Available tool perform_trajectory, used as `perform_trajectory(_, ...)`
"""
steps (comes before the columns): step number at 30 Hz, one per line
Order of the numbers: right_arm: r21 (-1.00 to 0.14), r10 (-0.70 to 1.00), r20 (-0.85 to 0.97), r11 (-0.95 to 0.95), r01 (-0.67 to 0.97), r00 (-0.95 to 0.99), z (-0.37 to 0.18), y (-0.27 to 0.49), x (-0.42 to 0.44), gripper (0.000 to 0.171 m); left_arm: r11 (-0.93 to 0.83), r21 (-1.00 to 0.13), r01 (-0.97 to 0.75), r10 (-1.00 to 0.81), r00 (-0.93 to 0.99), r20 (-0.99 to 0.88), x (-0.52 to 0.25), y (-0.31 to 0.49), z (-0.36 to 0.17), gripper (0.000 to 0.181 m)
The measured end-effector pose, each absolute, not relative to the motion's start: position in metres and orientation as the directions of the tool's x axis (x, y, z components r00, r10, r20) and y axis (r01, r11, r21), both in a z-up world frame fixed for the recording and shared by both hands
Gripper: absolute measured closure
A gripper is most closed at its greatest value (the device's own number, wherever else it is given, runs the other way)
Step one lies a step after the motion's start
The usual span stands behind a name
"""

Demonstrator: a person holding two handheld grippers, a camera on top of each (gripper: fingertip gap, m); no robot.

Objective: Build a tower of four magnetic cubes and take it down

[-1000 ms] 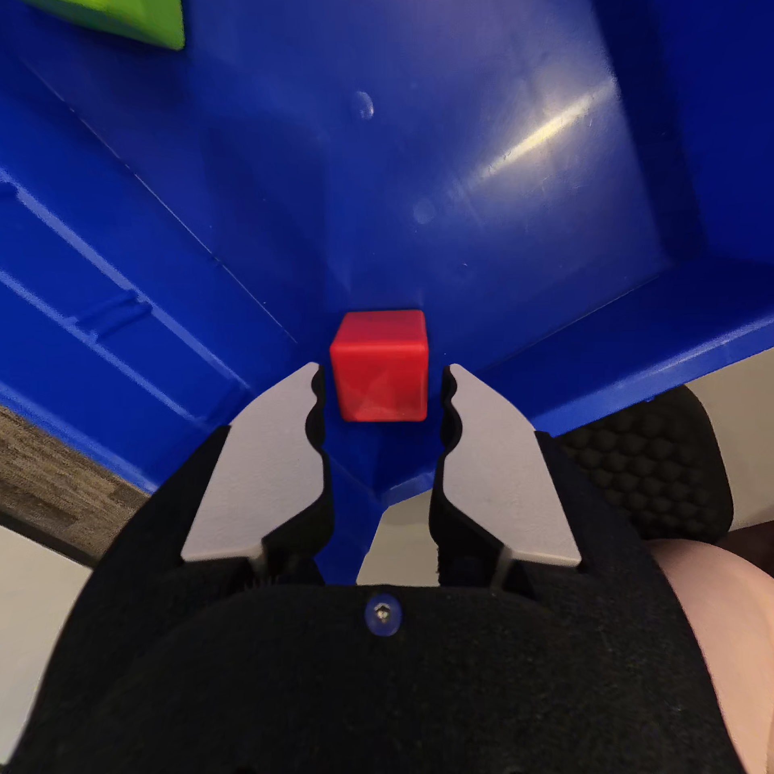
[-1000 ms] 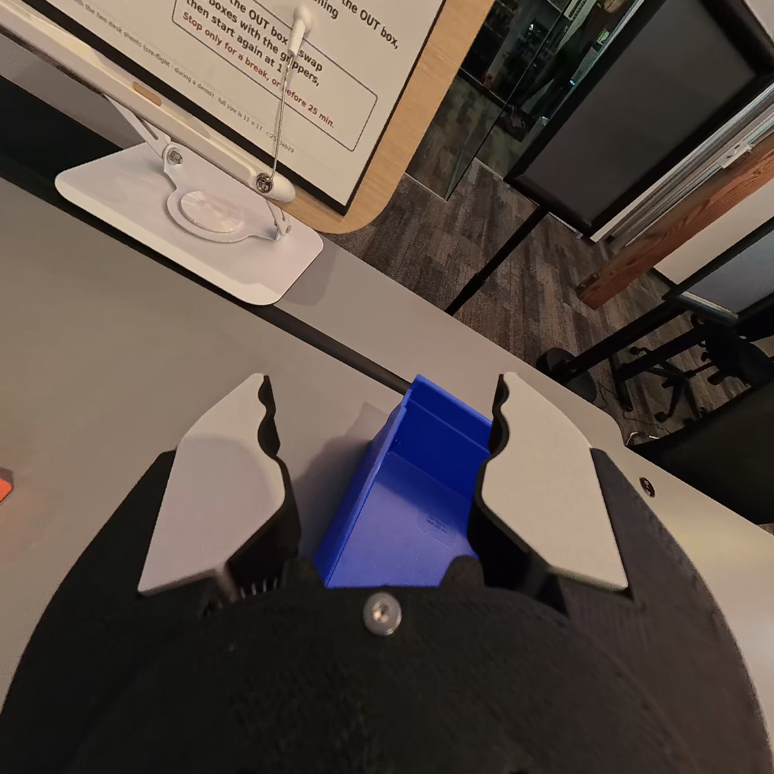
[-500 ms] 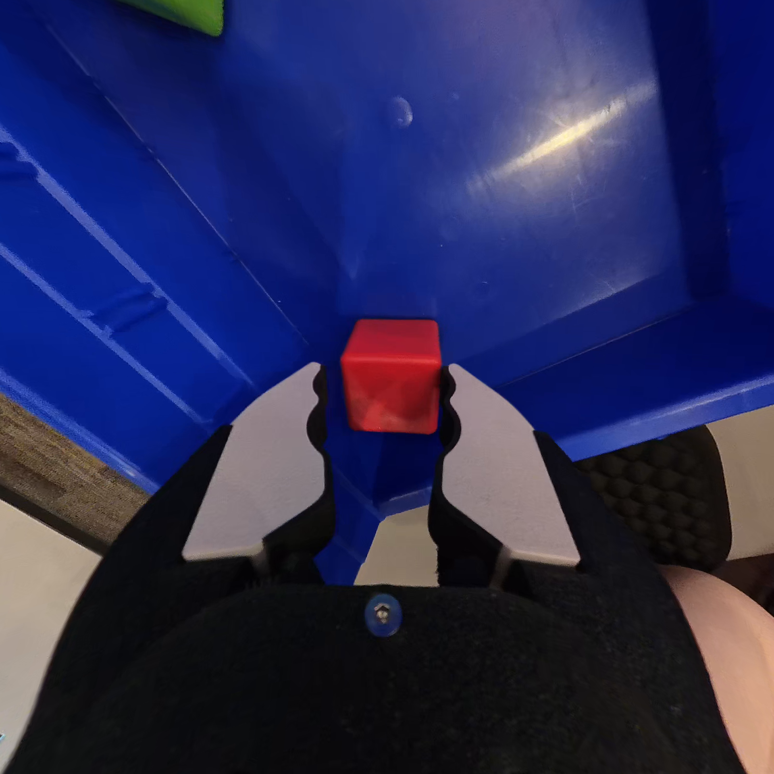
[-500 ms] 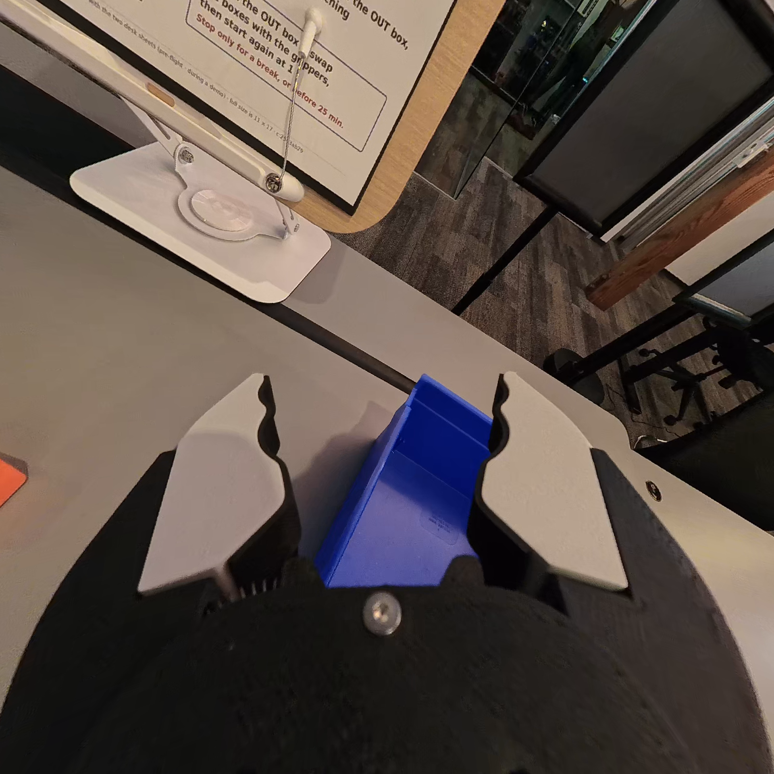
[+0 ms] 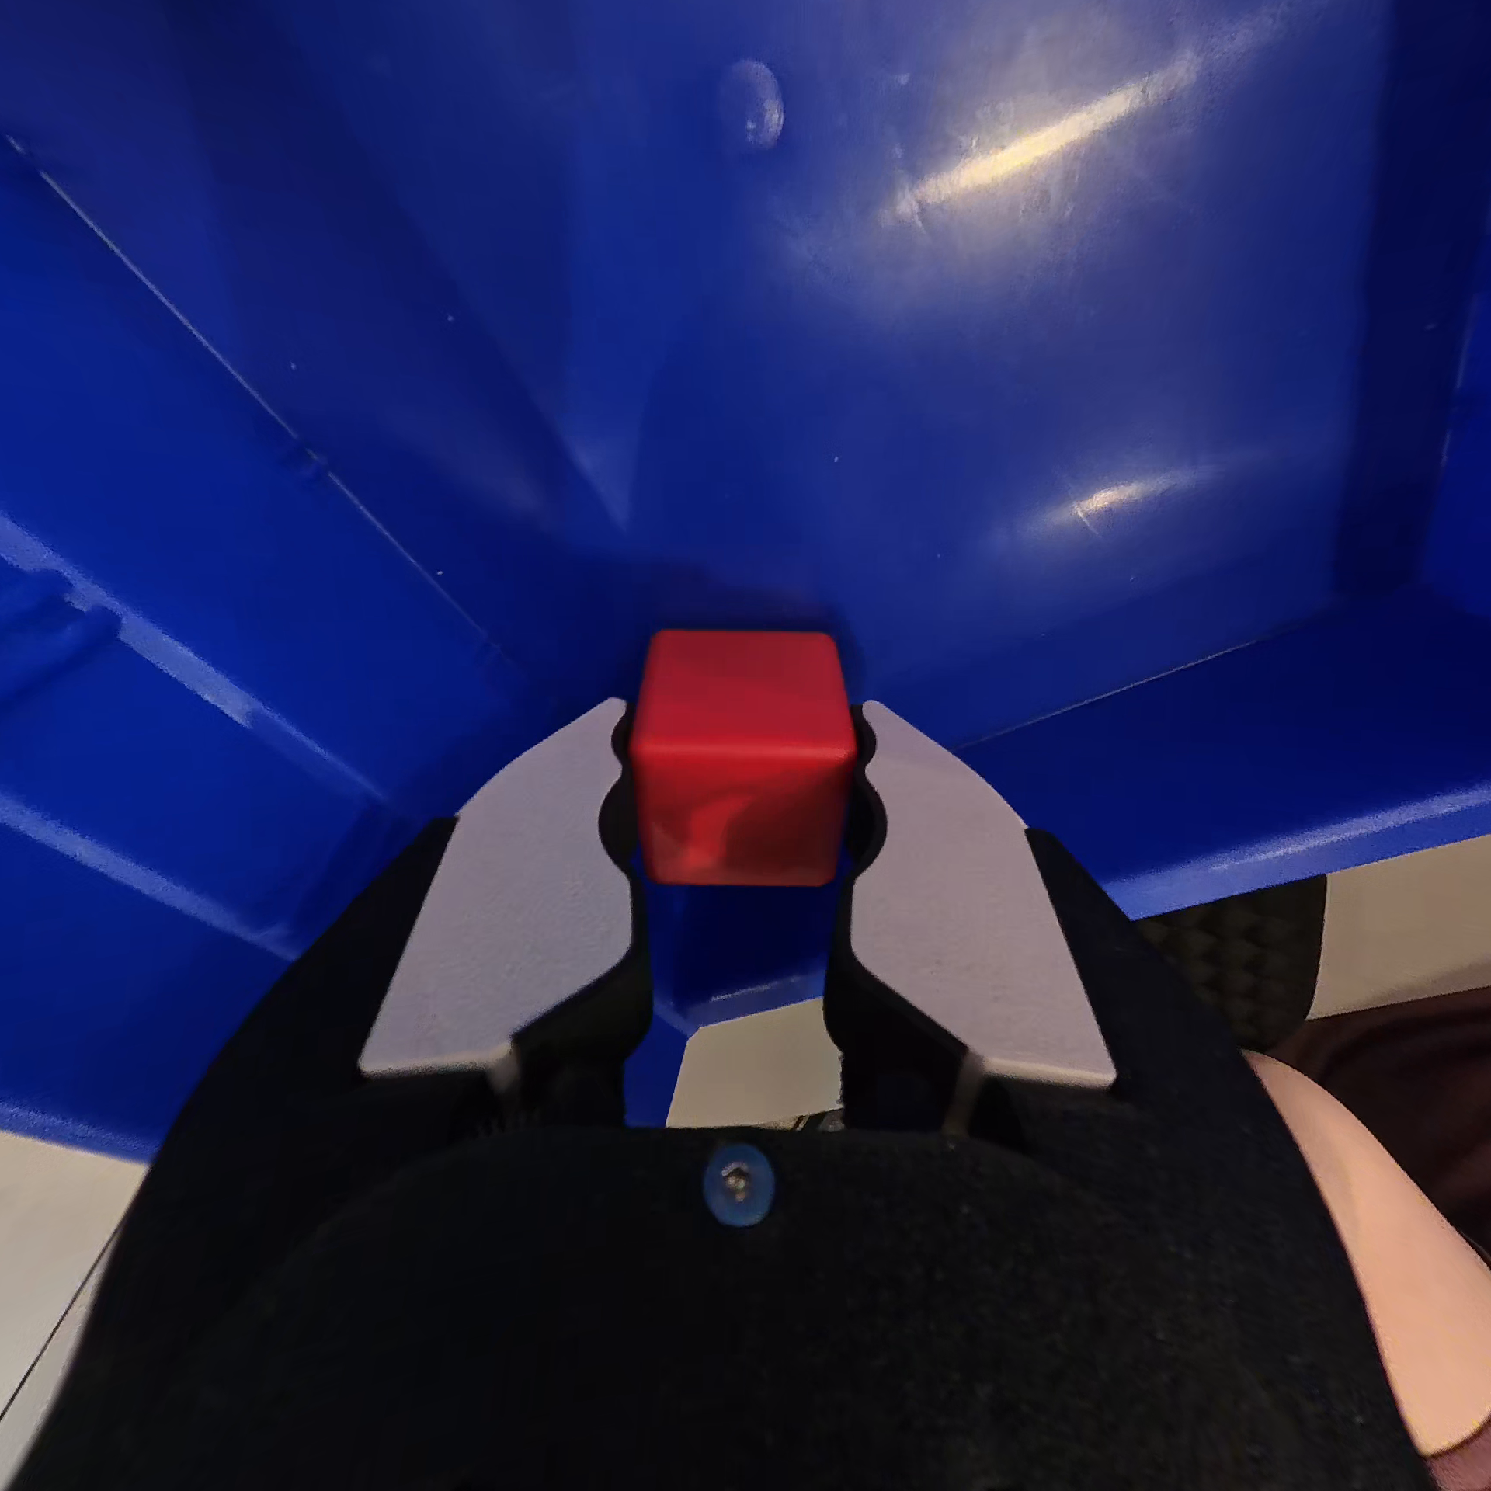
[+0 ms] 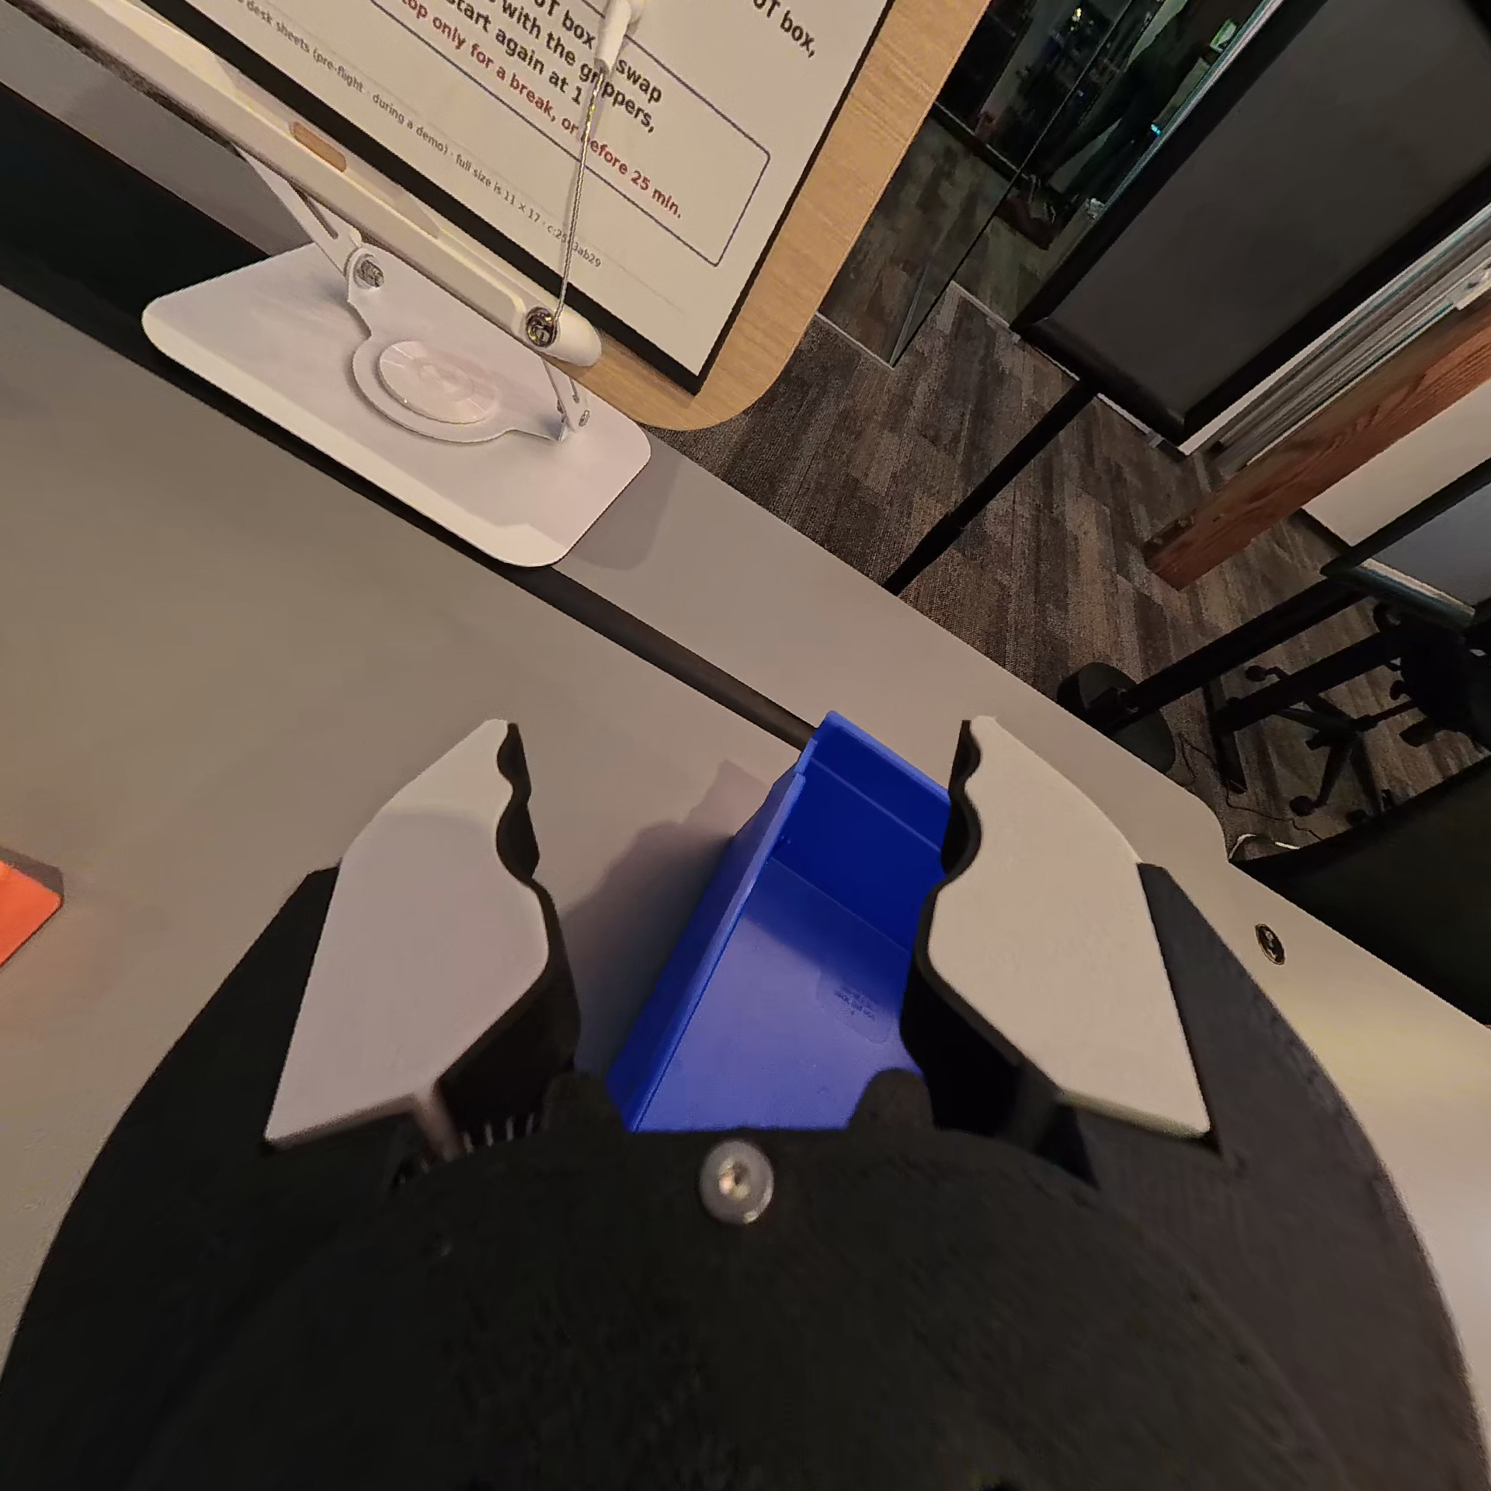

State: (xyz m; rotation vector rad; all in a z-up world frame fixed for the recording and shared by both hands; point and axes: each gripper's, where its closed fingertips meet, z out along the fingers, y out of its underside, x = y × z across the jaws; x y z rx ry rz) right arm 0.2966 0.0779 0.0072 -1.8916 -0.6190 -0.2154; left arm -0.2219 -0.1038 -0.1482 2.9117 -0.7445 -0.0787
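Now left tool has clamped the red cube at centre frame, inside the blue bin; pick looks secured. Right tool hangs released, empty.

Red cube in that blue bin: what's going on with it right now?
The left gripper reaches into a blue bin, its fingers against both sides of the red cube near a corner. The right gripper hangs open and empty over another blue bin on the grey table. No tower shows.

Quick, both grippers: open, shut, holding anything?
Left gripper: shut on the red cube, inside the blue bin.
Right gripper: open, holding nothing.
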Motion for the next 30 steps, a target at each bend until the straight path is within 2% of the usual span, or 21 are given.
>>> perform_trajectory(5, -0.805, 0.323, 0.426, -0.291, 0.517, 0.845, 0.004, 0.078, 0.296, 0.070, -0.836, 0.139, -0.530, -0.538, 0.843, -0.018, -0.220, -0.104, -0.148, 0.132)
perform_trajectory(8, -0.798, 0.329, 0.429, -0.298, 0.523, 0.841, 0.001, 0.078, 0.295, 0.070, -0.828, 0.098, -0.551, -0.555, 0.832, -0.012, -0.215, -0.100, -0.143, 0.132)
perform_trajectory(12, -0.796, 0.330, 0.429, -0.302, 0.525, 0.841, 0.000, 0.079, 0.295, 0.070, -0.823, -0.039, -0.567, -0.567, 0.824, -0.010, -0.204, -0.092, -0.117, 0.132)
perform_trajectory(16, -0.790, 0.330, 0.432, -0.310, 0.529, 0.839, -0.002, 0.079, 0.295, 0.070, -0.756, -0.220, -0.617, -0.610, 0.785, -0.104, -0.190, -0.084, -0.075, 0.132)
perform_trajectory(22, -0.792, 0.332, 0.428, -0.309, 0.526, 0.840, -0.002, 0.079, 0.295, 0.070, -0.473, -0.513, -0.716, -0.730, 0.645, -0.228, -0.117, -0.080, -0.002, 0.132)
perform_trajectory(27, -0.793, 0.335, 0.415, -0.323, 0.517, 0.846, 0.000, 0.077, 0.299, 0.069, -0.226, -0.619, -0.752, -0.823, 0.488, -0.292, -0.031, -0.080, 0.022, 0.132)
perform_trajectory(30, -0.809, 0.326, 0.400, -0.314, 0.498, 0.856, 0.007, 0.076, 0.303, 0.069, -0.199, -0.628, -0.752, -0.884, 0.414, -0.217, 0.023, -0.081, 0.007, 0.133)
